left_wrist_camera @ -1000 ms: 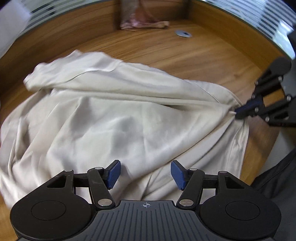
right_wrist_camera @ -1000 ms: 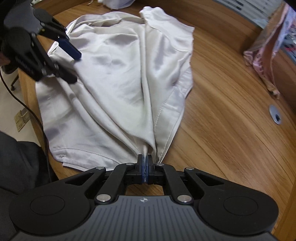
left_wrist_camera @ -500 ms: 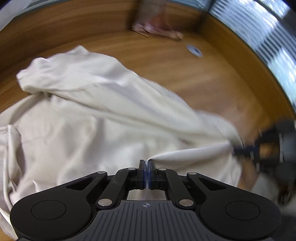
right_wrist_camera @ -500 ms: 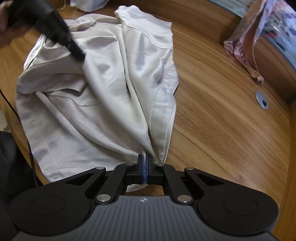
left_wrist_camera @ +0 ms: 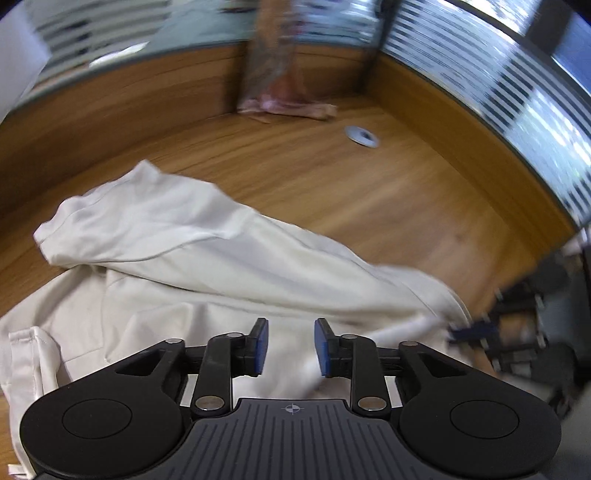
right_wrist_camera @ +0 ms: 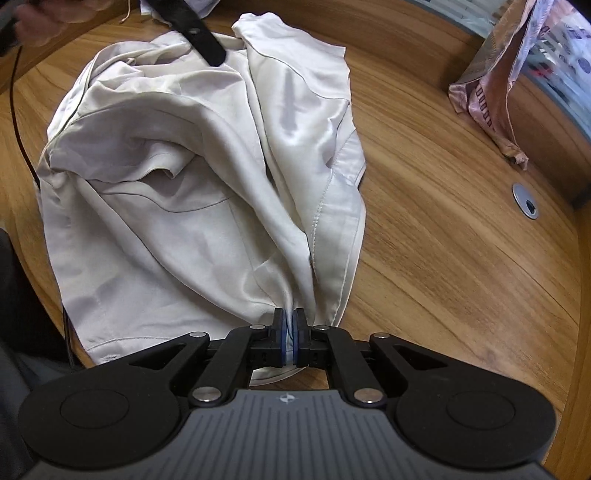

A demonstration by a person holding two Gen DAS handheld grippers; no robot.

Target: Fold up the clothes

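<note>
A cream satin garment [right_wrist_camera: 192, 177] lies bunched on the wooden table [right_wrist_camera: 461, 258]. My right gripper [right_wrist_camera: 289, 341] is shut on the garment's near hem, and folds of cloth fan out from it. In the left wrist view the same garment [left_wrist_camera: 207, 258] lies in front of my left gripper [left_wrist_camera: 290, 345], which is open and empty just above the cloth. The right gripper shows blurred at the right of that view [left_wrist_camera: 476, 330]. The left gripper shows as a dark finger at the top of the right wrist view [right_wrist_camera: 201, 37], over the garment's far part.
A pink patterned cloth [right_wrist_camera: 495, 92] hangs over the wooden back wall at the right. A round metal cable grommet [right_wrist_camera: 525, 206] sits in the table near it. The table's front edge curves at the left [right_wrist_camera: 55, 295]. More white fabric [right_wrist_camera: 207, 5] lies at the far edge.
My left gripper let go of the cloth and opened, then drew back over the garment's far side. My right gripper stayed shut on the hem and the garment bunched up more.
</note>
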